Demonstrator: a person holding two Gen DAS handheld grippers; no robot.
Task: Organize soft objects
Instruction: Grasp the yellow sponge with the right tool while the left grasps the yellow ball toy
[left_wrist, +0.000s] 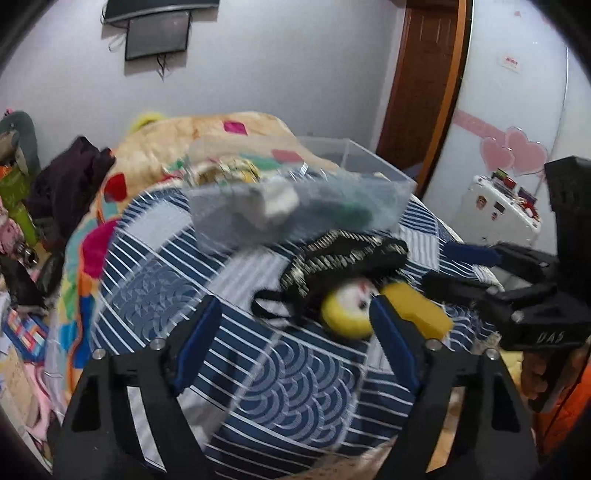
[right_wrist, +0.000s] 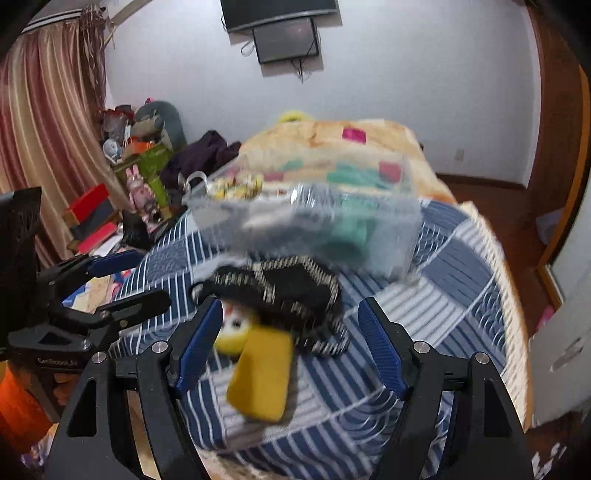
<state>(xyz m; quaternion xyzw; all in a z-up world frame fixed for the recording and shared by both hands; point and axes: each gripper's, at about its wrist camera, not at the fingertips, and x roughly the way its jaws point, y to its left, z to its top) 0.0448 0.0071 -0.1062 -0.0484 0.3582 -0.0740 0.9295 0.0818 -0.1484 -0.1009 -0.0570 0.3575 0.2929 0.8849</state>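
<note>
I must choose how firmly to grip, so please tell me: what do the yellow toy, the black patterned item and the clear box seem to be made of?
Yellow toy: probably plush fabric, matte, with rounded soft edges. Black patterned item: apparently woven or knitted cloth, limp, with light trim and a loose strap. Clear box: looks like rigid transparent plastic, glossy; its contents show through straight walls. Blur leaves textures uncertain.

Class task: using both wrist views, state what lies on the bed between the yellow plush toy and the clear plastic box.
A black patterned cloth lies between the yellow plush toy and the clear plastic box, overlapping the toy's head. Both views show this, the right wrist view most plainly.
</note>
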